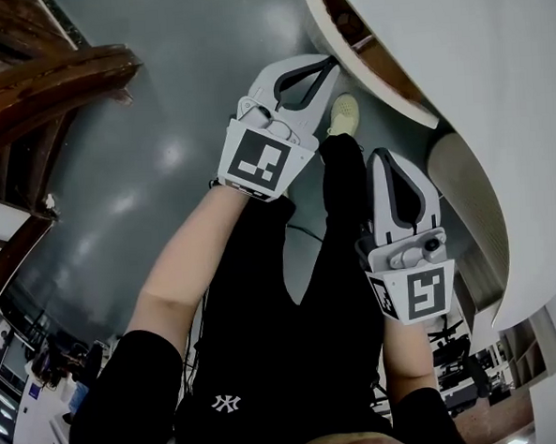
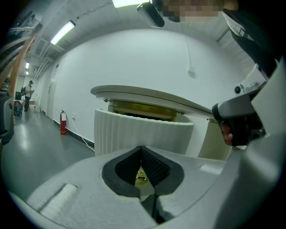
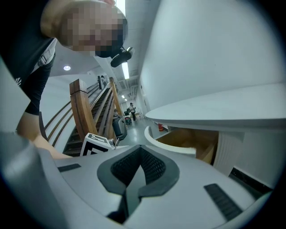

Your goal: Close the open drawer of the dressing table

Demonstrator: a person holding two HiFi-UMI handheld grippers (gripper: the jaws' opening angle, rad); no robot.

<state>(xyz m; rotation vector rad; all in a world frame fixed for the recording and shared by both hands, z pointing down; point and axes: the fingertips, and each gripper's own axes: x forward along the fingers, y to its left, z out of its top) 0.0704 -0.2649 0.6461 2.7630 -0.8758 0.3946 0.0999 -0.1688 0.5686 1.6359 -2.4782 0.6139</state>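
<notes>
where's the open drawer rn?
Head view, upper right: the open drawer juts out beneath the white tabletop, its curved front close to the tips of the left gripper. The left gripper view sees it dead ahead.

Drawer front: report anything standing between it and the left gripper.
Nothing visible does. The left gripper points straight at the ribbed white drawer front, with only air between them. The drawer's gold knob shows through the gap in the gripper's shut, empty jaws.
</notes>
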